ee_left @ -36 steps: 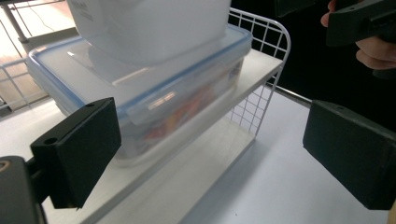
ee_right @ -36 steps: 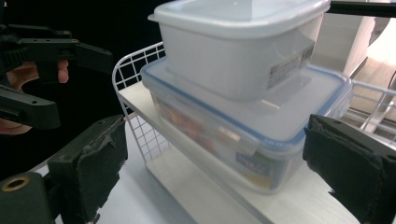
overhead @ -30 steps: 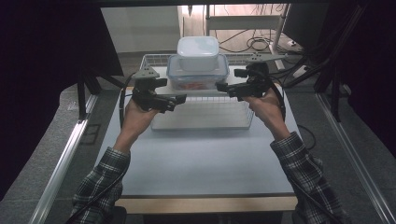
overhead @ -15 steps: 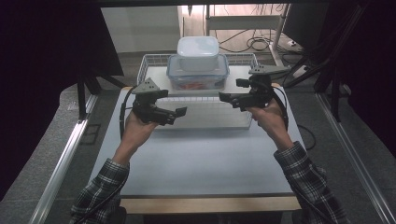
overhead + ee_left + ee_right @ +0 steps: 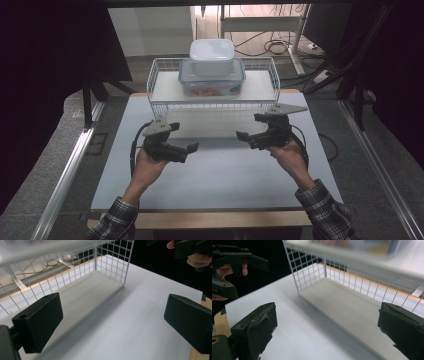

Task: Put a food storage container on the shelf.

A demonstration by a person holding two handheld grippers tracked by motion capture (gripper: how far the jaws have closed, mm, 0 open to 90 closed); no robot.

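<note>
- Left gripper (image 5: 189, 148) is held above the white table (image 5: 225, 175), near side of the wire rack (image 5: 212, 95); jaws are spread wide, nothing is gripped.
- Right gripper (image 5: 241, 136) is held likewise to the right, jaws released and empty.
- A clear container (image 5: 212, 79) is seen on the rack's top shelf, at the far middle, with a white lidded box (image 5: 212, 51) stacked on it.
- No brand, label or legible writing can be made out.

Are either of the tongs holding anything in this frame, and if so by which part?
Nothing is held. The left tongs and right tongs both stand open over the table, apart from the stacked containers.
</note>
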